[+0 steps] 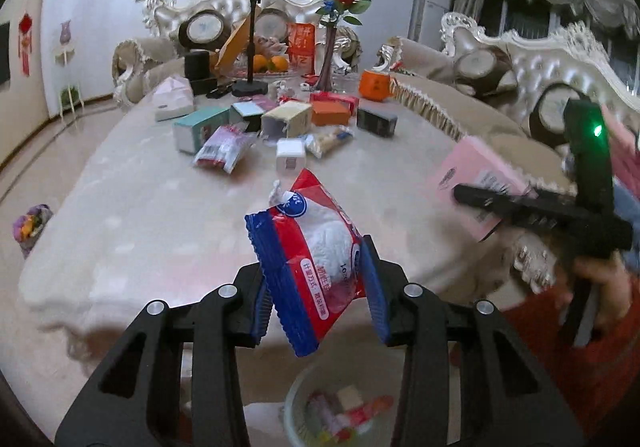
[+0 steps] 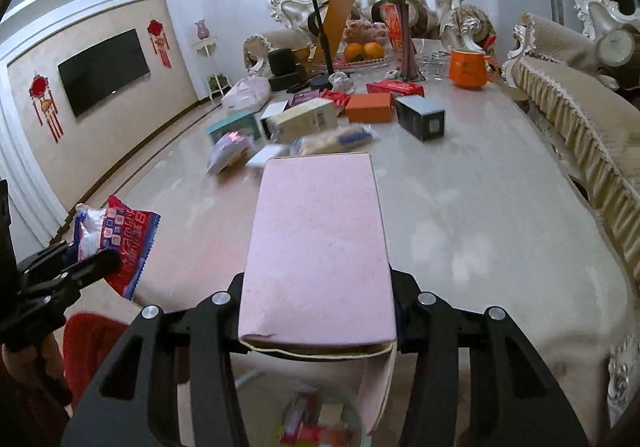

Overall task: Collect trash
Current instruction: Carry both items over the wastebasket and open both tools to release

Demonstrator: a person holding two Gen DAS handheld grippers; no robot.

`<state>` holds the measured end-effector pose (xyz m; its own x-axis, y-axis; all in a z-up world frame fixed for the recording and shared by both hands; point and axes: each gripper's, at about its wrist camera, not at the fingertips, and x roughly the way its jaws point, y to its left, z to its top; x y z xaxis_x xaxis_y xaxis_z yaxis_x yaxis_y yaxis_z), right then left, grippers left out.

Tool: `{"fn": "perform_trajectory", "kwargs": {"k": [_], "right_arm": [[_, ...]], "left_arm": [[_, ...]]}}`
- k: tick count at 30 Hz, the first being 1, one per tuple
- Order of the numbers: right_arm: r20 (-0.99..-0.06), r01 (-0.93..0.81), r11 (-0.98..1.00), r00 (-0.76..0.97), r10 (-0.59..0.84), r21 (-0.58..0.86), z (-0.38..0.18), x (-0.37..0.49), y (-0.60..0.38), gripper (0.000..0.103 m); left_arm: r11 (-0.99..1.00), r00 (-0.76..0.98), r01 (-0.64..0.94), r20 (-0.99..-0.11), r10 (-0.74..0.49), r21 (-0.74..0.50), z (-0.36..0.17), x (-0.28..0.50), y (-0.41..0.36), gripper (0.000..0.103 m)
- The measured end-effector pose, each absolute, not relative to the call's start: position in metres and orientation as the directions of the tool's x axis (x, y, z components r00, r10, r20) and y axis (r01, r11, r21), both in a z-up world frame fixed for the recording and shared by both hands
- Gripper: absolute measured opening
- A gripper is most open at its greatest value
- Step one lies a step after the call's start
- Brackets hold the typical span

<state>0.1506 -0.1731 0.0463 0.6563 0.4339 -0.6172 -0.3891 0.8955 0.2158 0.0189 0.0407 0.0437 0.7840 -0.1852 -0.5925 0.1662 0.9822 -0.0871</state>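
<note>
My left gripper (image 1: 320, 299) is shut on a red, blue and white snack wrapper (image 1: 308, 259), held above the near edge of the table. The same wrapper (image 2: 116, 243) and left gripper (image 2: 86, 267) show at the lower left of the right wrist view. My right gripper (image 2: 318, 311) is shut on a pink box (image 2: 316, 243), whose open flap hangs below. In the left wrist view that pink box (image 1: 476, 183) is at the right, with the right gripper (image 1: 476, 203) on it. A pale waste basket (image 1: 296, 395) with wrappers inside sits below, and it appears blurred as the basket (image 2: 352, 423) under the box.
The marble table (image 2: 480, 231) holds several boxes and packets in its middle, among them an orange box (image 2: 370, 107) and a dark box (image 2: 422, 117). Farther back stand an orange mug (image 2: 468, 69), a vase of roses (image 2: 408, 27) and a phone stand (image 2: 320, 43). Sofas flank the table.
</note>
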Motion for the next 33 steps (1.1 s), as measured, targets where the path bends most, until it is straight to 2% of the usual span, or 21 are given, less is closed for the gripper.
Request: {"fn": "perform_trajectory", "kwargs": {"k": [4,7,12,20,29,31,33], "right_arm": [[-0.626,-0.416,0.883,0.635,0.452,0.217,0.042,0.098,-0.178,0.045],[-0.671,-0.452,0.873,0.590,0.449,0.186,0.026,0.068,-0.169,0.046],[-0.774,-0.448,0.854,0.428,0.466,0.266,-0.041,0.055,-0.154,0.046],[-0.896,-0.387,0.879,0.224,0.383,0.279,-0.157,0.084,-0.131,0.046],[-0.896,-0.389,0.881,0.232,0.377,0.270,-0.159,0.090,-0.122,0.046],[-0.900,-0.389,0.882,0.227,0.371,0.265,-0.162,0.086,-0.122,0.047],[-0.907,-0.386,0.888,0.225,0.355,0.251,-0.166,0.084,-0.120,0.058]], "left_arm": [[0.972,0.735,0.196,-0.636,-0.235,-0.133,0.023,-0.020,0.043,0.039],[0.965,0.680,0.220,-0.687,-0.256,-0.142,-0.004,-0.037,0.033,0.039],[0.947,0.535,0.221,-0.783,-0.317,-0.232,-0.065,-0.021,0.013,0.039],[0.967,0.437,0.236,-0.879,-0.193,-0.095,-0.159,0.007,-0.022,0.040],[0.970,0.395,0.204,-0.895,-0.208,-0.135,-0.172,0.009,-0.016,0.041],[0.970,0.384,0.201,-0.900,-0.205,-0.135,-0.174,0.011,-0.014,0.044],[0.972,0.375,0.196,-0.905,-0.199,-0.132,-0.176,0.012,-0.014,0.056]]}}
